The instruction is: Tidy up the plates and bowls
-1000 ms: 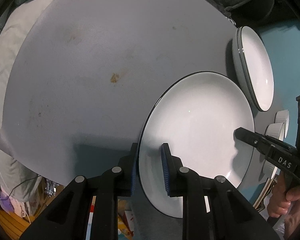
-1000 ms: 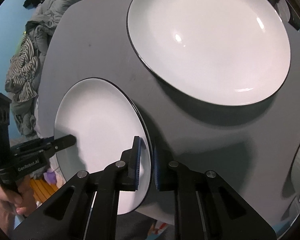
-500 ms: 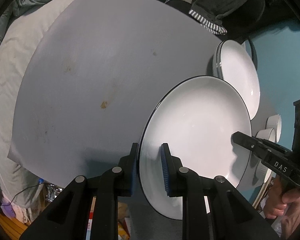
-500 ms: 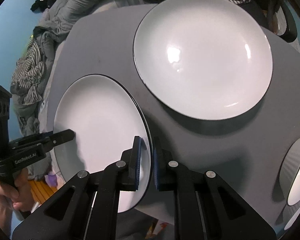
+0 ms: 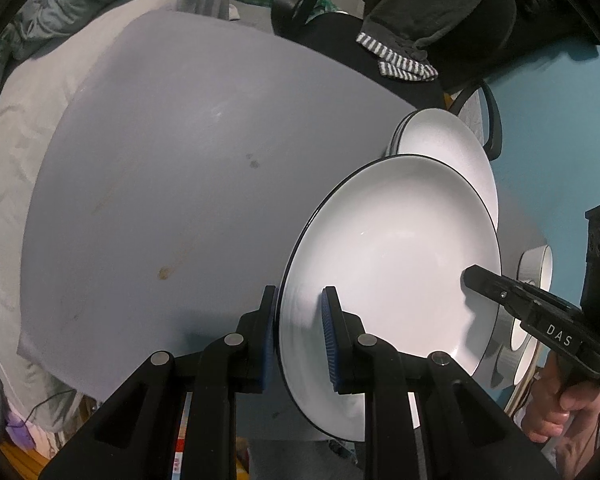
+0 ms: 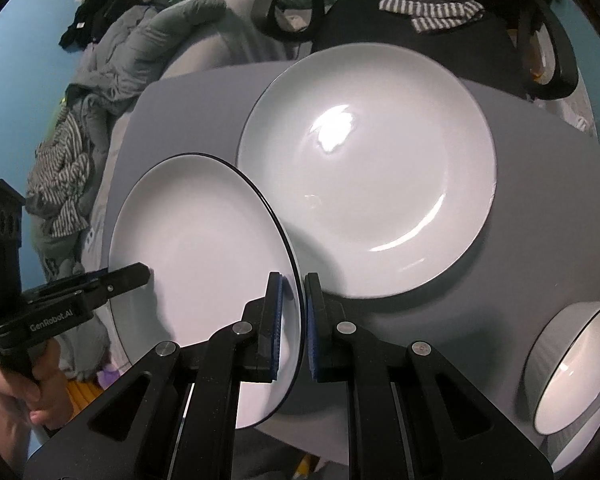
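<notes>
A white plate with a dark rim (image 5: pixel 396 248) is held in the air above the grey table between both grippers. My left gripper (image 5: pixel 298 336) is shut on its near rim. My right gripper (image 6: pixel 292 320) is shut on the opposite rim of the same plate (image 6: pixel 196 240). Each gripper shows in the other's view, the right one (image 5: pixel 532 312) and the left one (image 6: pixel 80 292). A stack of white plates (image 6: pixel 372 176) lies on the table just beyond; it also shows in the left wrist view (image 5: pixel 448 136). White bowls (image 6: pixel 576 368) sit at the right.
The grey table (image 5: pixel 172 184) has a few brown stains. A black chair with dark and striped clothes (image 6: pixel 432 12) stands behind the table. Grey bedding and clothes (image 6: pixel 112 80) lie to the left. The wall is blue.
The held plate has been lifted and carried closer to the stack of plates, now overlapping its edge in both views. Both grippers stay shut on it.
</notes>
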The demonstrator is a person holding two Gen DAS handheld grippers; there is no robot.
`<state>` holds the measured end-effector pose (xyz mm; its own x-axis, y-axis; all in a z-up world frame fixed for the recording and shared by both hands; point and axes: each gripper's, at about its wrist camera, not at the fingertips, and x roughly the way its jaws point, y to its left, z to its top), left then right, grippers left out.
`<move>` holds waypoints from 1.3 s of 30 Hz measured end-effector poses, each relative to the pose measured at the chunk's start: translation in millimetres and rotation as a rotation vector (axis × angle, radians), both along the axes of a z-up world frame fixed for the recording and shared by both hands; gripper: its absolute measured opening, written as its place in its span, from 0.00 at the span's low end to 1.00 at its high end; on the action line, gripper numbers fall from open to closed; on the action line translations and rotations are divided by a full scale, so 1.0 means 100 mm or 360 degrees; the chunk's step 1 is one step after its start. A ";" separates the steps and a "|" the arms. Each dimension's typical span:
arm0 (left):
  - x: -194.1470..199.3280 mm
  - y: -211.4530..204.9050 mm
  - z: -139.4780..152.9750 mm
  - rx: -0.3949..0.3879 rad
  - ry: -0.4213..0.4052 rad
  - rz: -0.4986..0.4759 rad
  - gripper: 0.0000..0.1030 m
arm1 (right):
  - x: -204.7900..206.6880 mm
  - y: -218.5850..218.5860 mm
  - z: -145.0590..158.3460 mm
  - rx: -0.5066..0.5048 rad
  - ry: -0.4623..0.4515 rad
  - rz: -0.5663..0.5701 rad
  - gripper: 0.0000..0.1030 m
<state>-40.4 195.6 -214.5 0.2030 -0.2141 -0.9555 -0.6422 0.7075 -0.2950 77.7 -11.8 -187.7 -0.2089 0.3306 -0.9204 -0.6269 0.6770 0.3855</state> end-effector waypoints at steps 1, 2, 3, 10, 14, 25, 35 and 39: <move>0.04 -0.01 0.00 -0.0002 -0.0002 -0.0004 0.20 | 0.02 0.00 0.00 -0.0002 -0.0007 -0.0008 0.11; 0.07 -0.03 -0.01 -0.0004 -0.0003 -0.0008 0.20 | 0.05 -0.01 0.00 -0.0004 -0.0012 -0.0017 0.11; 0.11 -0.05 -0.02 -0.0007 -0.0002 -0.0014 0.20 | 0.09 -0.02 -0.01 -0.0007 -0.0017 -0.0026 0.11; 0.45 0.00 -0.10 -0.0006 0.0001 -0.0052 0.20 | 0.37 -0.09 -0.02 -0.0037 -0.0054 -0.0078 0.11; 0.56 0.03 -0.09 0.0013 -0.0003 -0.0063 0.20 | 0.51 -0.09 -0.05 -0.0044 -0.0042 -0.0109 0.11; 0.86 0.03 0.00 0.0071 0.0008 -0.0080 0.20 | 0.81 -0.08 -0.11 -0.0063 -0.0016 -0.0152 0.12; 1.12 -0.11 -0.12 0.0088 0.0041 -0.0134 0.20 | 1.03 -0.14 -0.19 -0.0100 -0.0013 -0.0224 0.13; 1.20 -0.16 -0.18 0.0118 0.0070 -0.0157 0.20 | 1.08 -0.16 -0.21 -0.0134 -0.0007 -0.0258 0.13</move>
